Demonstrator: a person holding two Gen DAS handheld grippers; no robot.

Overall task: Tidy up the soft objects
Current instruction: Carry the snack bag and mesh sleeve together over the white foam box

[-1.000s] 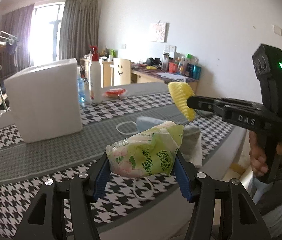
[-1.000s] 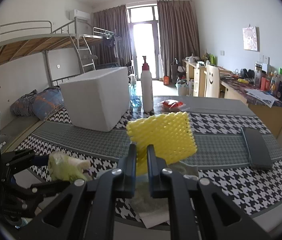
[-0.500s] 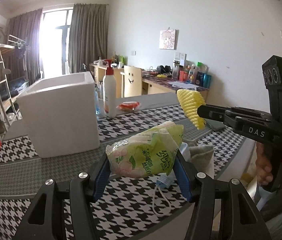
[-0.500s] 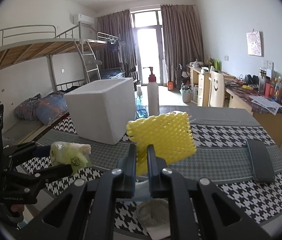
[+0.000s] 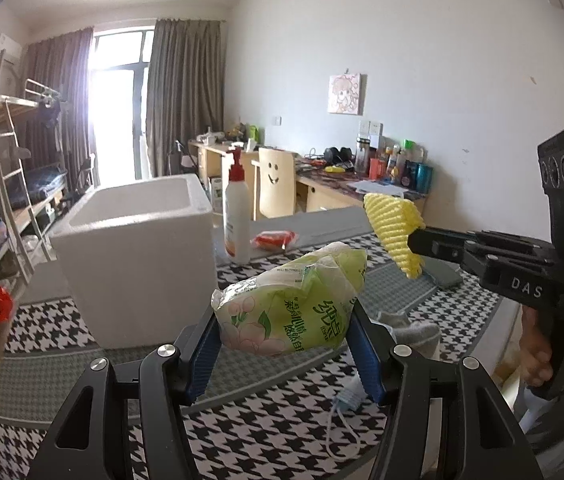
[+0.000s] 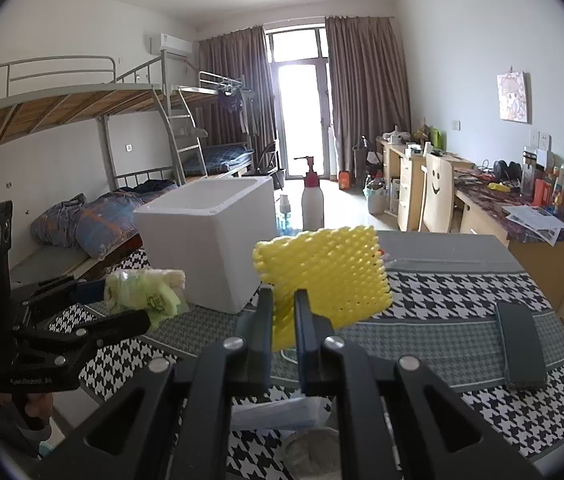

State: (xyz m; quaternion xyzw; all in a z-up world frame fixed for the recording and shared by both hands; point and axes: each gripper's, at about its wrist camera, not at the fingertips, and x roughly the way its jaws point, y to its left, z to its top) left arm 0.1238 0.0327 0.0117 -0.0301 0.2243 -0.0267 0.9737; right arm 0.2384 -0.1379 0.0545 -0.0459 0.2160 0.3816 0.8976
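Note:
My left gripper (image 5: 284, 328) is shut on a green tissue pack (image 5: 290, 306), held in the air above the houndstooth table (image 5: 282, 436). The same pack (image 6: 143, 294) shows at the left of the right wrist view, between the left gripper's fingers (image 6: 93, 308). My right gripper (image 6: 283, 312) is shut on the lower edge of a yellow foam net sleeve (image 6: 324, 274), also lifted off the table. From the left wrist view the sleeve (image 5: 394, 228) hangs at the right gripper's tip (image 5: 416, 246), to the right of the pack. An open white foam box (image 5: 137, 252) stands on the table ahead.
A white pump bottle (image 5: 237, 220) and a red packet (image 5: 273, 239) stand behind the box (image 6: 209, 236). A grey case (image 6: 520, 344) lies at the table's right. A face mask (image 5: 346, 400) and grey cloth (image 5: 414, 330) lie below the grippers. Bunk beds (image 6: 81, 120) and desks line the walls.
Both grippers have risen with their loads, so the foam box's open top now shows. The tissue pack and the yellow sleeve stay gripped as before.

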